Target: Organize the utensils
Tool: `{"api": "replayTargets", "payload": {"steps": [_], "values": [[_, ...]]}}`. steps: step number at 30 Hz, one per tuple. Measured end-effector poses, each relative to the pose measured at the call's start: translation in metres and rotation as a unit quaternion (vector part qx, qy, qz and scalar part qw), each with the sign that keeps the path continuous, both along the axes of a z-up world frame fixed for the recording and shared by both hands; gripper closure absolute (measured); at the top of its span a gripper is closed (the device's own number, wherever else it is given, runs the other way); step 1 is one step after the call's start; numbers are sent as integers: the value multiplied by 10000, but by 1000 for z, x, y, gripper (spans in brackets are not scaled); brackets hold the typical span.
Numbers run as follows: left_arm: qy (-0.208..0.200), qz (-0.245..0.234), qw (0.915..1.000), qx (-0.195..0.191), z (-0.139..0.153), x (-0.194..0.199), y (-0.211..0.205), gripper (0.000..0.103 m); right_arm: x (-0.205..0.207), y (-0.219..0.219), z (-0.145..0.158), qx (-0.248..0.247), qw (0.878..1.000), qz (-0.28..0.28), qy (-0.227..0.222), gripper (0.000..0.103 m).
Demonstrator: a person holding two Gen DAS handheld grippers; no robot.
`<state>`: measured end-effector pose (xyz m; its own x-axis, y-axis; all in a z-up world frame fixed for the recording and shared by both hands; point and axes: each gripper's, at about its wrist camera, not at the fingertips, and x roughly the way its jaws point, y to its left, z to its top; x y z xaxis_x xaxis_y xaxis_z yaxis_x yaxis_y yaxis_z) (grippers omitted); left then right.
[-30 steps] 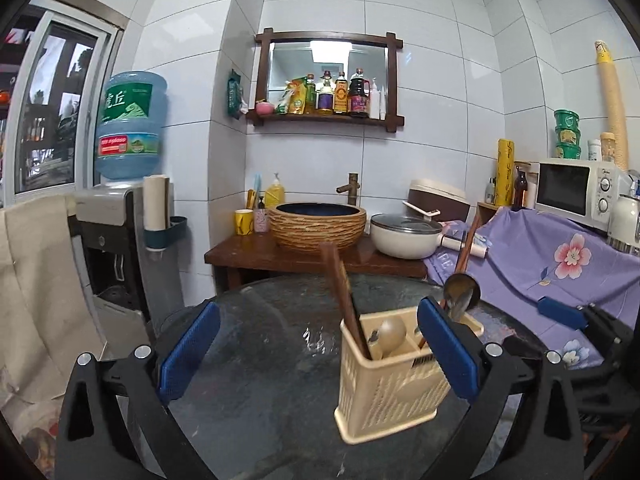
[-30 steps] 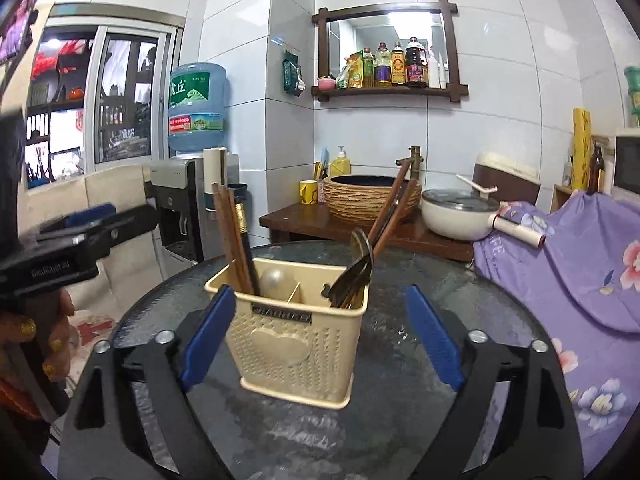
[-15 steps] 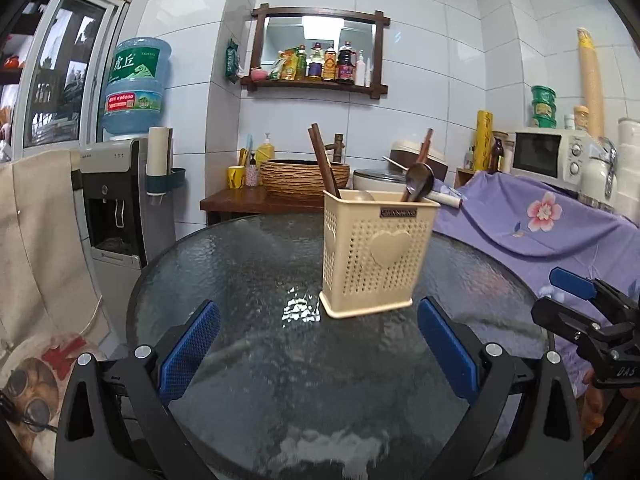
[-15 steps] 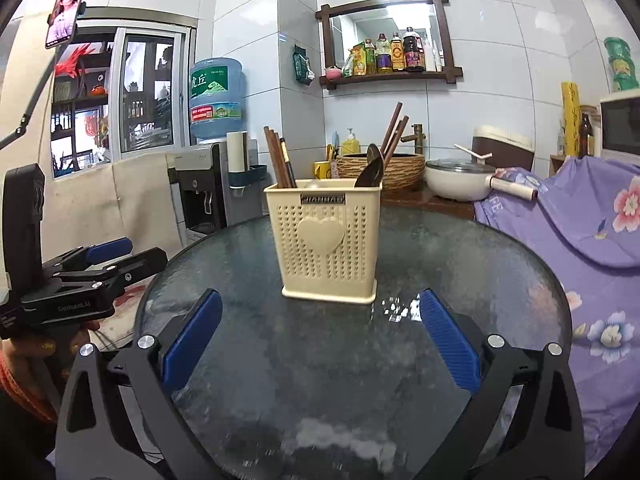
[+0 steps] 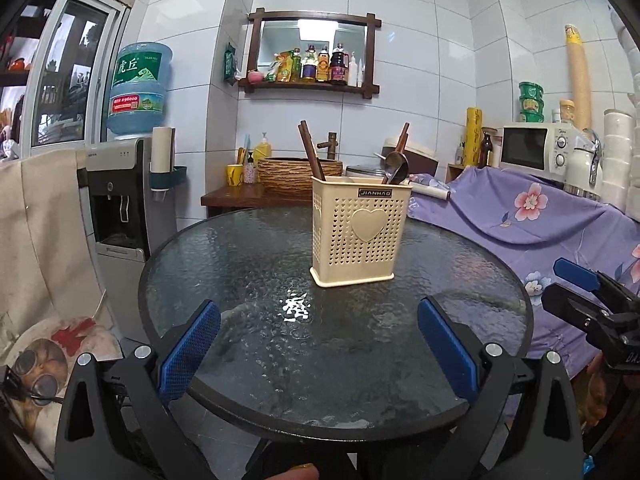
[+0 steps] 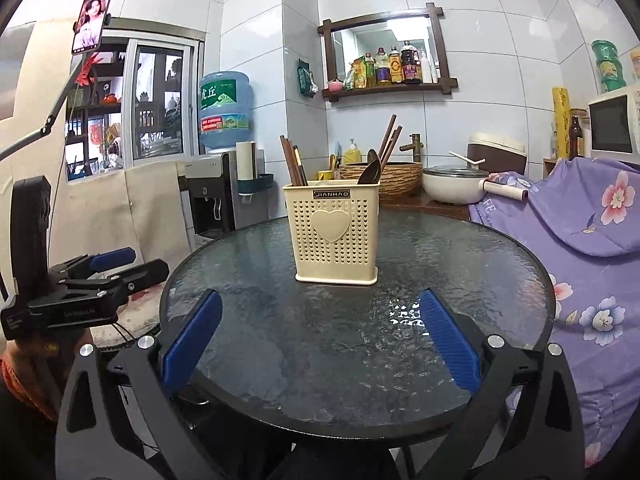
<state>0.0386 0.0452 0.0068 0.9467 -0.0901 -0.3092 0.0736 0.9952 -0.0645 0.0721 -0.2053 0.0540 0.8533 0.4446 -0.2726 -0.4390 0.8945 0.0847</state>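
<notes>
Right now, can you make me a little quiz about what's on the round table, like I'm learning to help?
1. True or false: the cream utensil holder stands upright on the glass table.
2. What sticks out of the holder? A) forks and knives B) chopsticks and spoons C) straws
3. Fill in: the right gripper and the left gripper are both ____, with nothing between their blue pads.

Key
1. True. It sits flat on its base, heart shape facing us.
2. B. The chopsticks lean at one side, the spoons at the other.
3. Open. Neither gripper touches the holder.
</notes>
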Motion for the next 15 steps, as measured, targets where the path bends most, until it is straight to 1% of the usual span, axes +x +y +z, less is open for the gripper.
{"api": "replayTargets", "payload": {"steps": [8,15], "values": [[-94,18,9999,-44,2,-7,0,6,-6,0,4,-82,9999,-2,-99,6],[-95,0,10000,-31,0,-10,-1,6,-3,4,4,-105,9999,56,-68,6]]}}
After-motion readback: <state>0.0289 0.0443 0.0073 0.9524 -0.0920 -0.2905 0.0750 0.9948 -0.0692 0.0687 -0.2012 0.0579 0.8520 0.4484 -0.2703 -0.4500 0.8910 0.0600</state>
